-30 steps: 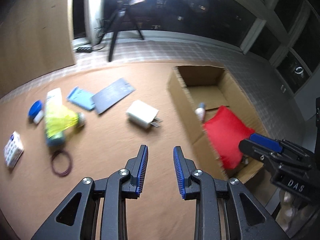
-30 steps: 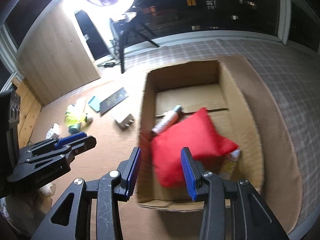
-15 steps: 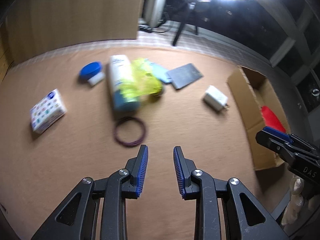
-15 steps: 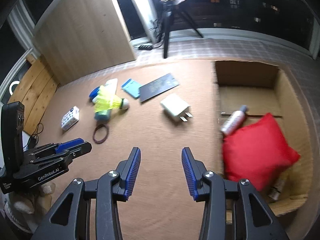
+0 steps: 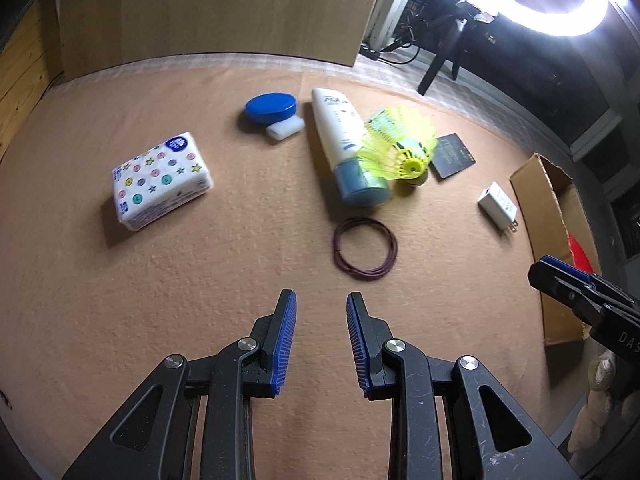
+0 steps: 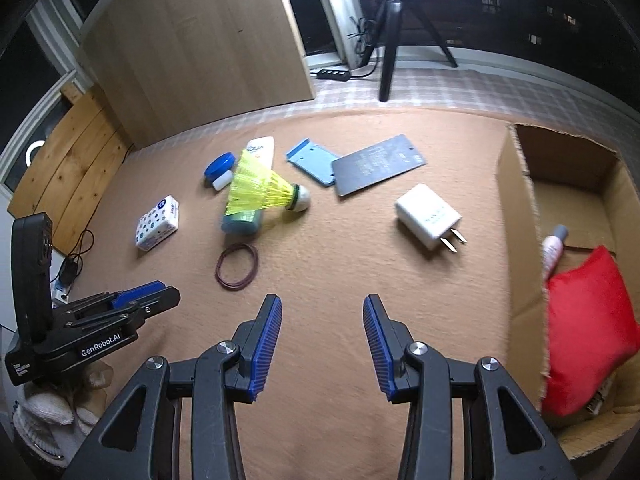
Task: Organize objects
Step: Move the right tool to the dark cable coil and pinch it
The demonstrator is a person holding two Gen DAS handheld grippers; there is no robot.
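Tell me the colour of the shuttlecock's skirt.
Bright yellow; the shuttlecock shows best in the right wrist view.

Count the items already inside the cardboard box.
2 visible: a red pillow at the near end of the cardboard box, and a small bottle beside it along the left wall. More may be hidden underneath.

The left gripper (image 5: 320, 300) hovers above the brown mat (image 5: 200, 280), its blue-padded jaws parted with nothing between them, pointing forward and down at the mat. The right gripper (image 6: 322, 304) hangs over the same mat to the left one's right, jaws spread wider, also empty. In the right wrist view the left gripper shows low over the mat's near left edge, a pale gloved hand (image 6: 52, 404) beneath its black body. Neither gripper touches the mat.
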